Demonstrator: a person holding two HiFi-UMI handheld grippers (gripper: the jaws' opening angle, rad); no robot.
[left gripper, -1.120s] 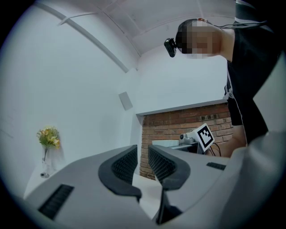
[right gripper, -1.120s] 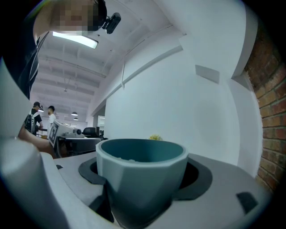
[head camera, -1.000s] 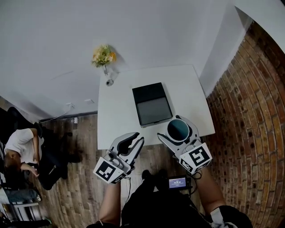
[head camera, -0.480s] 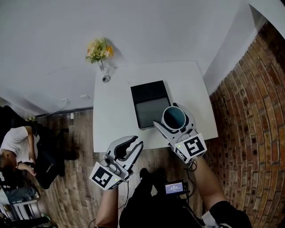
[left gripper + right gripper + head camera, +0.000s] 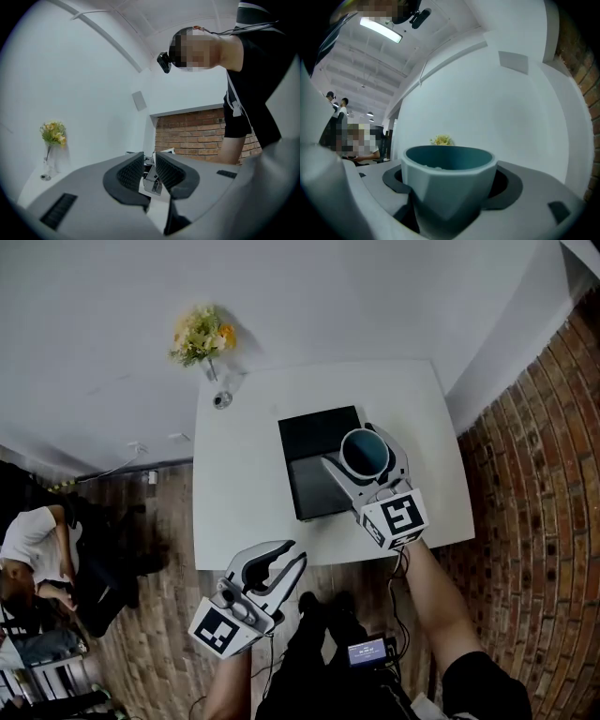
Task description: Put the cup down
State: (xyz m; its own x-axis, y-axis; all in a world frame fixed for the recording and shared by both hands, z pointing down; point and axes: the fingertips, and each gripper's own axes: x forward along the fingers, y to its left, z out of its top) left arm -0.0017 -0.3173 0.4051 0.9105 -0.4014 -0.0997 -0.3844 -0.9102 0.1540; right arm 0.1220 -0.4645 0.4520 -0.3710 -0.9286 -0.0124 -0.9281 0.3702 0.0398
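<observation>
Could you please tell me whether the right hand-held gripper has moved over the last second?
Yes. The right hand-held gripper, shut on the cup, has moved from the table's near edge farther in, now over the black tray's right edge.

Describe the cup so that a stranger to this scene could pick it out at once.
Find the white table beside the brick wall, a flat black slab at its middle. By the slab's right edge, the right gripper holds the cup between its jaws. It is the only round teal thing there: the slab is flat and black, the flowers yellow.
</observation>
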